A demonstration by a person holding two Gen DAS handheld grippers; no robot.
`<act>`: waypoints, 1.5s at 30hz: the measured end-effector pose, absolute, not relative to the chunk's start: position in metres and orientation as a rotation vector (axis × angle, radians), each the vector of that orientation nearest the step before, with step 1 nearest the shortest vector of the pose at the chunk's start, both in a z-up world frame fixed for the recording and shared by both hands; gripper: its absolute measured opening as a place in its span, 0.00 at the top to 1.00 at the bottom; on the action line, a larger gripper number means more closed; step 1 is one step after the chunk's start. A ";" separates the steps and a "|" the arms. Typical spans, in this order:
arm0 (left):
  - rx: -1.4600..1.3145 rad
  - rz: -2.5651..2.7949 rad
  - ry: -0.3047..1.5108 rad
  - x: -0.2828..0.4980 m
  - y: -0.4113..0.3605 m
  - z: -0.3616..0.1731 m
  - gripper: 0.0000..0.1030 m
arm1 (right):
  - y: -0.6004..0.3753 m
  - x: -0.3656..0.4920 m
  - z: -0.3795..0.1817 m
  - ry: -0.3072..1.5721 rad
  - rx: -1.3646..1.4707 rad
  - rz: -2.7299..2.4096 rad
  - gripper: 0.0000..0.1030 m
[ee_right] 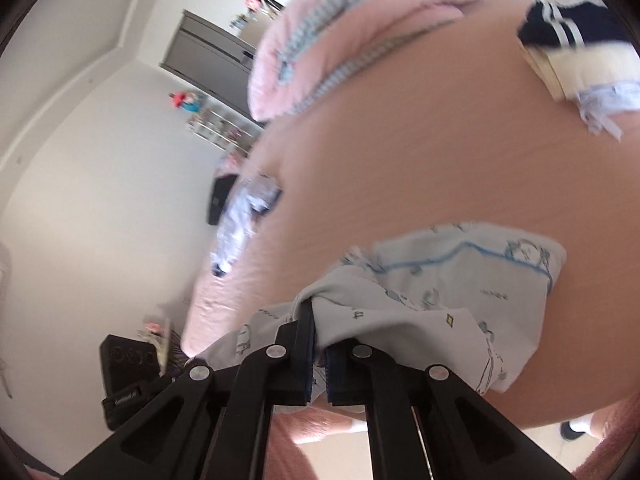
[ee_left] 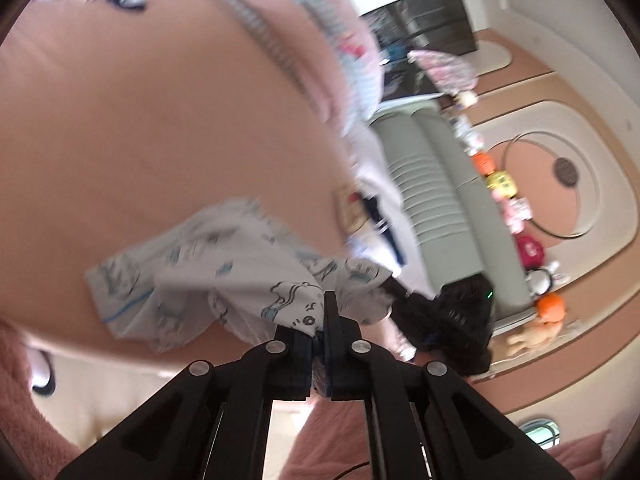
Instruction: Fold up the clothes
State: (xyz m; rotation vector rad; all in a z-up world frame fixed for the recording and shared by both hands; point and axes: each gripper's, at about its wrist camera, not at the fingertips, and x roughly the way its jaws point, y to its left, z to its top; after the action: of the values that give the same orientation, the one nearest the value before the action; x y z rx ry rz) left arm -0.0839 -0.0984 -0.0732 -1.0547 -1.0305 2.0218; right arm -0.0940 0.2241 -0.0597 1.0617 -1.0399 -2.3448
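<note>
Left wrist view: my left tool [ee_left: 325, 320] is clamped shut on a bunched edge of the printed white garment [ee_left: 208, 264].
Right wrist view: my right tool [ee_right: 318, 342] is closed on another edge of that garment [ee_right: 460, 276], whose far part looks to lie on the bed.
Risk: I judge the thin pinches could slip if I pull the cloth taut.
Second risk: uneven lifting could twist the fold.
Surface: a peach bed sheet [ee_right: 400, 152], a pink quilt [ee_right: 332, 40] beyond.
Room: white walls [ee_right: 100, 180], toys on the headboard [ee_left: 500, 184].
</note>
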 end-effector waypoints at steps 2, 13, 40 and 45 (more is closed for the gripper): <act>-0.974 2.011 -1.037 -0.094 -0.104 -0.050 0.98 | 0.231 -0.097 -0.036 -1.037 0.999 -2.344 0.97; -0.746 2.131 -0.923 -0.232 -0.111 0.085 0.98 | 0.260 -0.203 0.115 -0.940 0.750 -2.463 0.97; -1.542 2.122 -1.041 -0.141 -0.122 -0.186 0.49 | 0.238 -0.096 -0.180 -1.244 1.626 -2.301 0.68; -1.538 2.116 -0.916 -0.148 -0.103 -0.190 0.35 | 0.219 -0.110 -0.176 -1.244 1.541 -2.281 0.65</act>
State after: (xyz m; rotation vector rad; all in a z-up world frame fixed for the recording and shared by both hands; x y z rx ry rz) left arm -0.1478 -0.1028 -0.1904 -1.5383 -0.9161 2.1160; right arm -0.1104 0.2186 -0.1761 1.5414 -1.2436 -2.2812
